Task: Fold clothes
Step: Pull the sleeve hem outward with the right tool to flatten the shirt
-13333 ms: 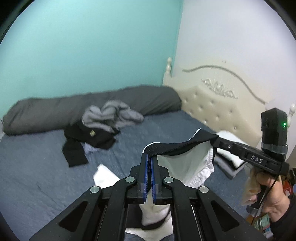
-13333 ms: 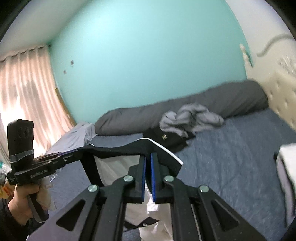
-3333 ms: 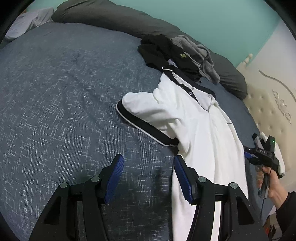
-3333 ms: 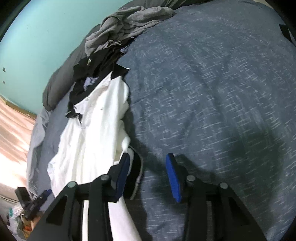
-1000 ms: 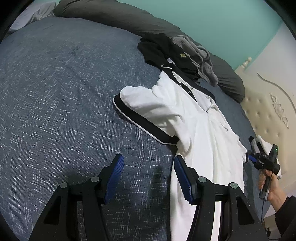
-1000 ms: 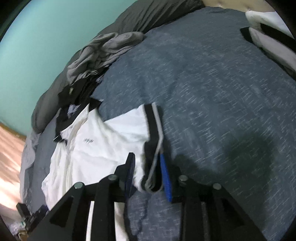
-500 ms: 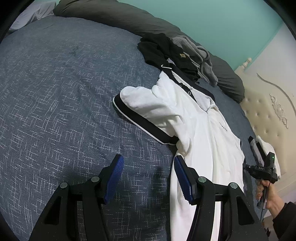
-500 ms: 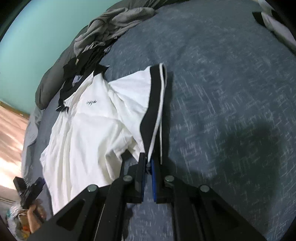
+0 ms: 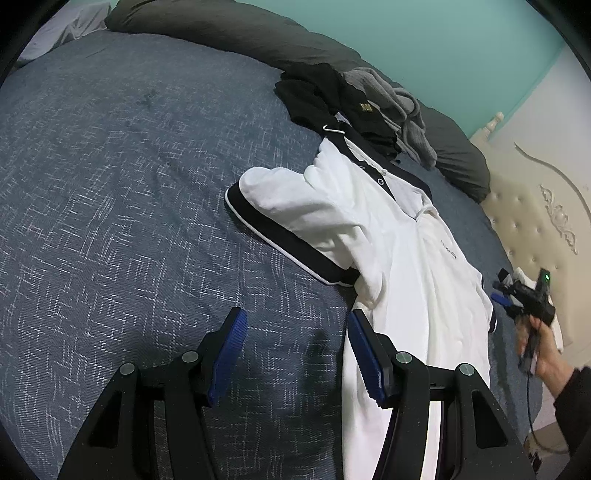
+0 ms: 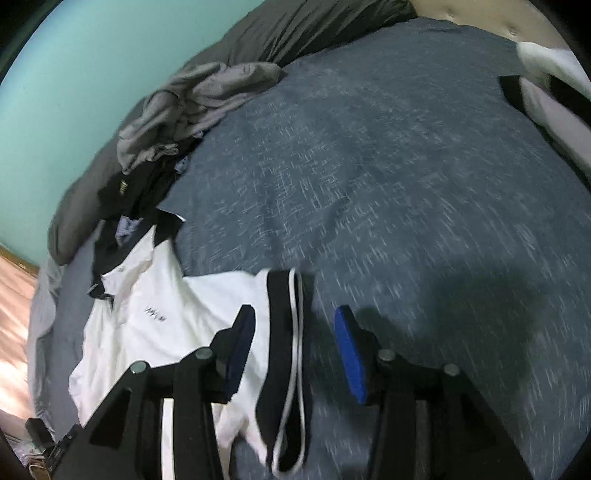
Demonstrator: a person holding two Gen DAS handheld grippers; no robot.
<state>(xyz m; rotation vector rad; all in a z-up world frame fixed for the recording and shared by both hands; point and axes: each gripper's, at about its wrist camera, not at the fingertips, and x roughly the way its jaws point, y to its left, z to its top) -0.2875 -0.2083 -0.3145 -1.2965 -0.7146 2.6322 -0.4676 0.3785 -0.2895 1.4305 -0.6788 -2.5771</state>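
Note:
A white polo shirt (image 9: 417, 258) with a black collar and black-banded sleeves lies face up on the blue bedspread (image 9: 110, 184). Its left sleeve (image 9: 291, 218) is spread out toward the bare bedspread. My left gripper (image 9: 295, 350) hovers open just short of the shirt's side, holding nothing. In the right wrist view the shirt (image 10: 155, 325) lies to the left. Its other sleeve's black cuff (image 10: 286, 354) rests between the spread fingers of my right gripper (image 10: 295, 347), which stands open. The right gripper (image 9: 511, 291) also shows in the left wrist view, held in a hand at the shirt's far side.
A pile of black and grey clothes (image 9: 369, 107) sits above the collar, before a long dark grey bolster (image 9: 258, 33). Folded clothes (image 10: 550, 85) lie near the padded headboard (image 9: 532, 221). Blue bedspread stretches wide on both sides of the shirt.
My right gripper, shut on the sleeve's cuff half a second ago after pulling it outward, has opened and the cuff now lies loose between its fingers. The left gripper has stayed put, open.

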